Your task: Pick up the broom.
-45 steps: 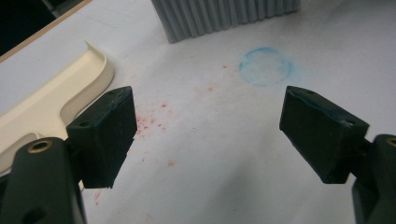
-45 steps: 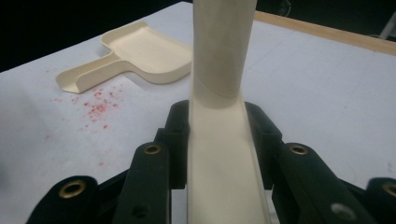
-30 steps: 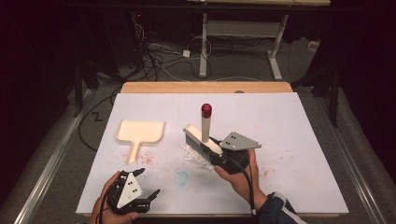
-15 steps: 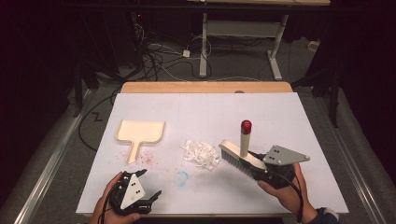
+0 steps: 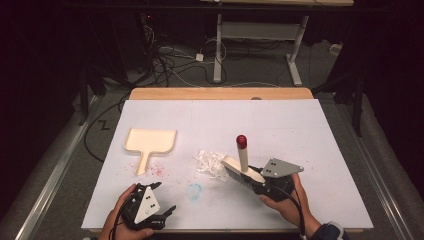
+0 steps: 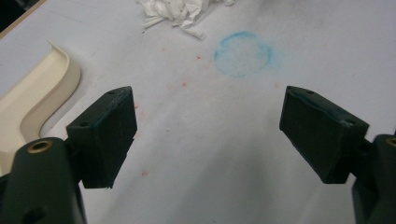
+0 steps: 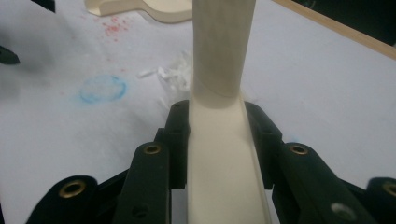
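Right gripper (image 5: pixel 260 183), lower right of the high view, is pinching the brush (image 5: pixel 242 169) with jaws closed on its cream body; red-capped handle is pointing up. Paper scraps (image 5: pixel 210 163) are lying just left of the bristles, the dustpan (image 5: pixel 149 142) farther left (handle toward bottom). Left gripper (image 5: pixel 156 207) is idling spread, nearer the pan. No legible writing.
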Available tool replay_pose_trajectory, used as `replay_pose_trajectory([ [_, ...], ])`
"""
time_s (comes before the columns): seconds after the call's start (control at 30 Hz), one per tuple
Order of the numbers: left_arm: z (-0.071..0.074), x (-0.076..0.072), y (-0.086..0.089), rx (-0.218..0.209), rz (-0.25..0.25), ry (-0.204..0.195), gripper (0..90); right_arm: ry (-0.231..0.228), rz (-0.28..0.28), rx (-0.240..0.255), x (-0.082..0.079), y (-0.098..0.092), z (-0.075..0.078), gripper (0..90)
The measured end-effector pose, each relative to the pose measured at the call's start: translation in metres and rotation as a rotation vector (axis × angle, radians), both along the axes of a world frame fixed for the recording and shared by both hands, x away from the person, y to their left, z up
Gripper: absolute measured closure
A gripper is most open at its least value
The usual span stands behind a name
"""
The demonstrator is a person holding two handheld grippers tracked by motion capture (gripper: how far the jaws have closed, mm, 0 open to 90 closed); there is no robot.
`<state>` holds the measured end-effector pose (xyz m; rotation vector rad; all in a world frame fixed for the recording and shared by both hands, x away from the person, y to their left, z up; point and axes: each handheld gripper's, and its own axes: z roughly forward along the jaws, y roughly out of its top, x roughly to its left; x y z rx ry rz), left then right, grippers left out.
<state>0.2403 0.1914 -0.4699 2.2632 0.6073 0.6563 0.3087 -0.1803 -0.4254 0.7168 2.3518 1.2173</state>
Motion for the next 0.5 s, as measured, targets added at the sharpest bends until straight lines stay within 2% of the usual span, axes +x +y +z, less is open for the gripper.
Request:
replay_pose_trajectory([
  [0.13, 0.0, -0.001, 0.001, 0.002, 0.003, 0.002, 17.9, -0.031, 0.016, -0.01, -0.002, 0.007, 0.006, 68.4],
  [0.27, 0.0, -0.002, 0.002, -0.003, 0.008, 0.001, 17.9, -0.035, 0.0, 0.018, -0.004, -0.01, 0.02, 68.4],
  [0.37, 0.0, -0.002, 0.001, -0.002, 0.011, 0.001, 17.9, -0.076, -0.053, 0.037, -0.003, -0.022, 0.03, 68.4],
  [0.43, 0.0, -0.002, 0.001, 0.0, 0.008, 0.002, 17.9, -0.116, -0.115, 0.043, 0.003, -0.026, 0.033, 68.4],
  [0.5, 0.0, -0.001, 0.0, 0.007, 0.005, 0.003, 17.9, -0.164, -0.174, 0.018, 0.011, -0.025, 0.032, 68.4],
])
